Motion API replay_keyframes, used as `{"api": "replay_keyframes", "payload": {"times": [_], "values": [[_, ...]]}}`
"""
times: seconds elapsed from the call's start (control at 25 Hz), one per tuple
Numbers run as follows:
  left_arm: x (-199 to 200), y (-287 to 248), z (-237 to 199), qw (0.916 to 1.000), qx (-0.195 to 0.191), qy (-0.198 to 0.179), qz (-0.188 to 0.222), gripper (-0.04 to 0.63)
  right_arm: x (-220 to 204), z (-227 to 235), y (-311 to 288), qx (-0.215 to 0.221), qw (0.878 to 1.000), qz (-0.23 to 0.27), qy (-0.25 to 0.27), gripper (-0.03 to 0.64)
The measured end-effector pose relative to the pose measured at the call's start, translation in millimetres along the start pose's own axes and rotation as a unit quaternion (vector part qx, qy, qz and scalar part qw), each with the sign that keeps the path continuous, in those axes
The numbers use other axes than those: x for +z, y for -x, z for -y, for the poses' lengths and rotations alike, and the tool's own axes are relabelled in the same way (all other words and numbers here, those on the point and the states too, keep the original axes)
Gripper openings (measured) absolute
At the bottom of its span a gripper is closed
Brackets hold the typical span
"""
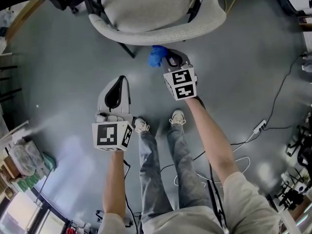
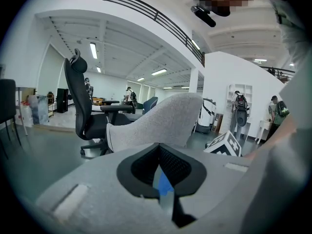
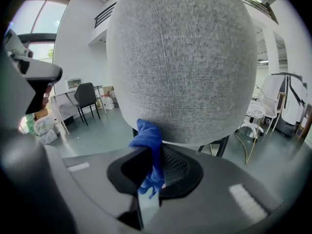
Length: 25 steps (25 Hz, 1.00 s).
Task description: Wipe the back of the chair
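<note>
Between the right jaws: a blue cloth (image 3: pixel 148 138) is being pinched, with the right gripper (image 3: pixel 147 155) clamping down on it; a bunch is standing up above the jaws and a short tail is hanging below.
Cloth against chair: the bunch is lying at the lower edge of the chair back (image 3: pixel 180 57), seemingly touching the grey fabric, which is filling most of the right gripper view.
From the head view: the right gripper (image 1: pixel 168 61) is reaching forward, and the cloth (image 1: pixel 156 56) is sitting just under the curved rim of the chair (image 1: pixel 156 30).
Left jaws: the left gripper (image 2: pixel 160 175) is keeping its jaws together with nothing between them.
Left gripper position: it (image 1: pixel 121 82) is hanging lower and nearer the person, apart from the chair and pointing towards it.
Floor: the grey floor (image 1: pixel 63 72) is carrying the chair's dark legs and the person's shoes (image 1: pixel 178 117).
Background: a black office chair (image 2: pixel 83 101) is standing behind the grey one.
</note>
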<state>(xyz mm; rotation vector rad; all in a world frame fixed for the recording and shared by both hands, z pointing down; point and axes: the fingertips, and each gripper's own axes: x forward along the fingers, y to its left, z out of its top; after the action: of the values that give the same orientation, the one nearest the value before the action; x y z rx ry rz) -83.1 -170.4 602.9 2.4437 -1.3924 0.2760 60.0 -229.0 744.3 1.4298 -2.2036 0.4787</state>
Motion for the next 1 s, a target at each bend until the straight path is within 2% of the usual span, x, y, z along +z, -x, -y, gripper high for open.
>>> {"api": "replay_keyframes", "payload": {"times": [0.2,0.44,0.64,1.0], "values": [[2,0,3,1.0000,-0.004,-0.003,-0.002,0.005,-1,-1,49,-0.005,1.000,0.023,0.004,0.041],[2,3,11,1.0000,-0.006,0.001,0.002,0.006,28,-6,107,0.002,0.997,0.060,0.047,0.041],[0,4,22,0.9999,-0.010,0.003,0.000,0.006,77,-7,142,0.007,0.991,0.108,0.075,0.041],[10,5,25,1.0000,-0.007,0.000,0.007,0.005,157,-9,157,0.015,0.981,0.179,0.077,0.041]]}}
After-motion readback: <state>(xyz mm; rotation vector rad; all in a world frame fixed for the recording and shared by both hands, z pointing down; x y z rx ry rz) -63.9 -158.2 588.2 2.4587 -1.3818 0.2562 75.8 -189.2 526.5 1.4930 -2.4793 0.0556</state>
